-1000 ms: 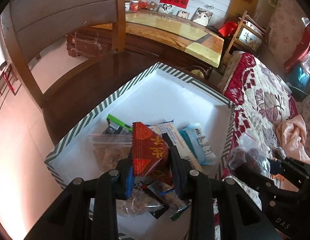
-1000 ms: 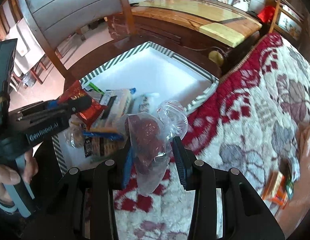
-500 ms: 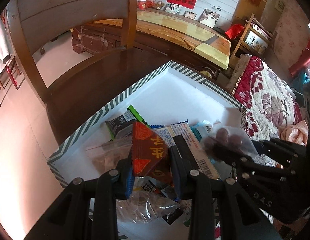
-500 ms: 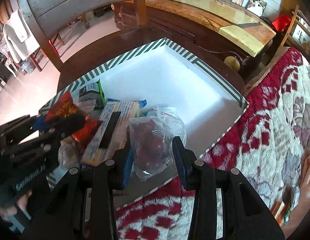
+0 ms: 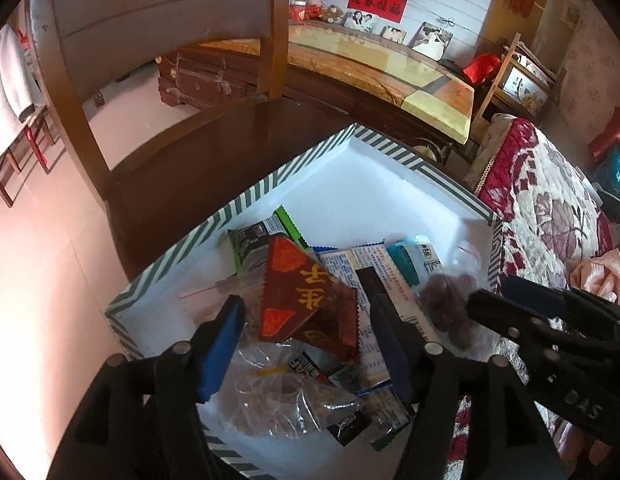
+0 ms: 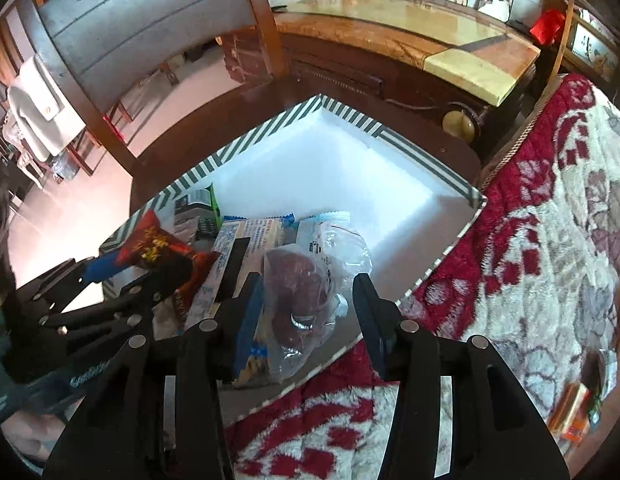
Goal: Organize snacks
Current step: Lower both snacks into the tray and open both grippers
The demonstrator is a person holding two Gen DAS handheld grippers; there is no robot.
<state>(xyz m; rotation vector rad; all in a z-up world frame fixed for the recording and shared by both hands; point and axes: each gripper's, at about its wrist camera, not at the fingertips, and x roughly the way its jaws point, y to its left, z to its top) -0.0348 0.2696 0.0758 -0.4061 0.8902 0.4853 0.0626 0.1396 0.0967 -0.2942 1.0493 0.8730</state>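
1. Change since the earlier views: both sets of jaws have just been opening. The red packet (image 5: 308,300), clamped a second ago, now lies loose between the left gripper's (image 5: 306,336) jaws. The right gripper (image 6: 306,312) has travelled from above the blanket to above the box.
2. Left gripper, left wrist view: jaws wide, both pads clear of the red packet, which rests tilted on the heap of snacks.
3. Box (image 5: 294,168): white inside, green-and-white striped rim, standing on a dark wooden chair seat (image 5: 198,168). Its far half is bare white floor; the snacks fill the near half.
4. Snacks in the box, left to right in the left wrist view: a clear zip bag (image 5: 226,292), a green-edged packet (image 5: 262,240), the red packet, a long white wrapper (image 5: 366,276), a teal-and-white packet (image 5: 414,260).
5. Clear bag of dark red fruit (image 6: 302,292): it lies inside the box near the right-hand wall, on top of other wrappers.
6. Right gripper, right wrist view: jaws partly apart around the bag; the right pad stands clear, the left pad is just beside the plastic, and contact there cannot be told.
7. Red and white flowered blanket (image 6: 530,248): lies to the right of the box.
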